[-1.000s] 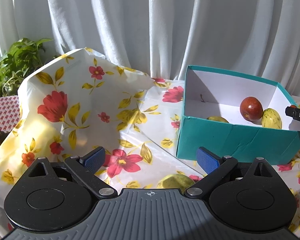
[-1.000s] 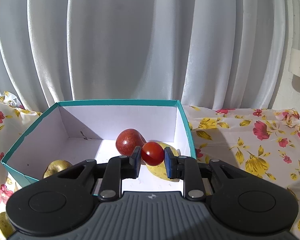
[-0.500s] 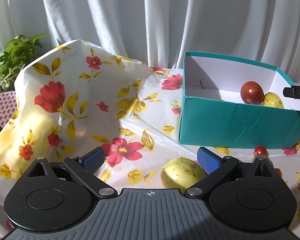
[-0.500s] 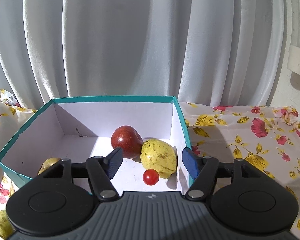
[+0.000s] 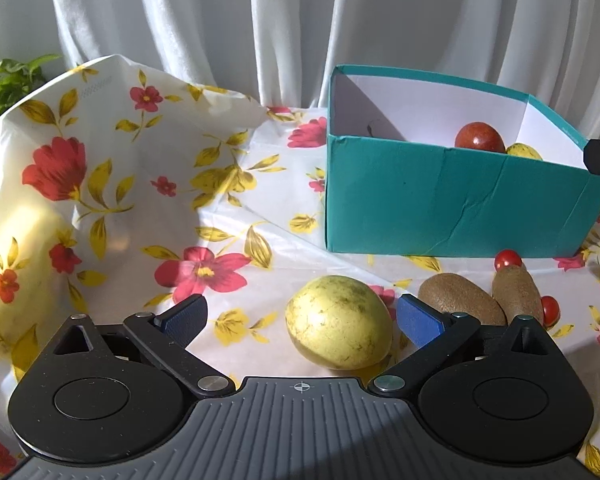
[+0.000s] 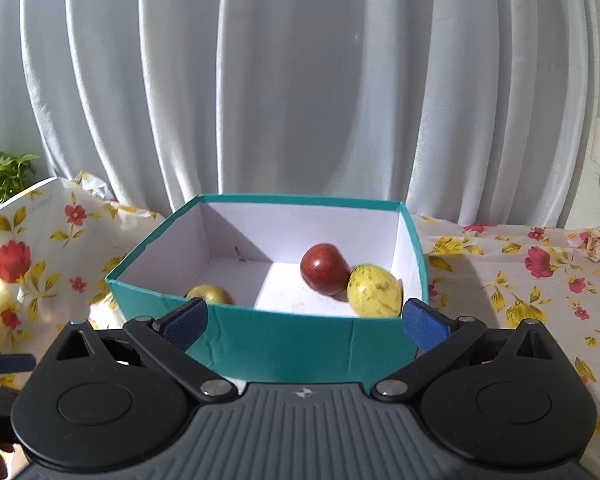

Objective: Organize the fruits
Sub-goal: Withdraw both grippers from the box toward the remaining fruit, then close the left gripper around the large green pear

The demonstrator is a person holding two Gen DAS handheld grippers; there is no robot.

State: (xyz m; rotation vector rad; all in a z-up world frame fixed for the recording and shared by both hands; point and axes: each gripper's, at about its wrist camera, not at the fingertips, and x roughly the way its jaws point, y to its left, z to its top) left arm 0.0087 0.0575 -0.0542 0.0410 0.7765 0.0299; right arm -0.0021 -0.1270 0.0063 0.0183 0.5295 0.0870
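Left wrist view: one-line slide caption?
Open left gripper approaches a yellow fruit on the floral cloth, with two kiwis and a teal box beyond.

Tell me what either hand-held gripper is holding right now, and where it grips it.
Nothing is held. The left hand-held gripper is open around a yellow fruit on the cloth, not gripping it; the right hand-held gripper is open and empty.

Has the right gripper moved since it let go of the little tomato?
Yes. The right gripper has pulled back from the teal box; its open jaws were over the box floor, and now sit outside the near wall.
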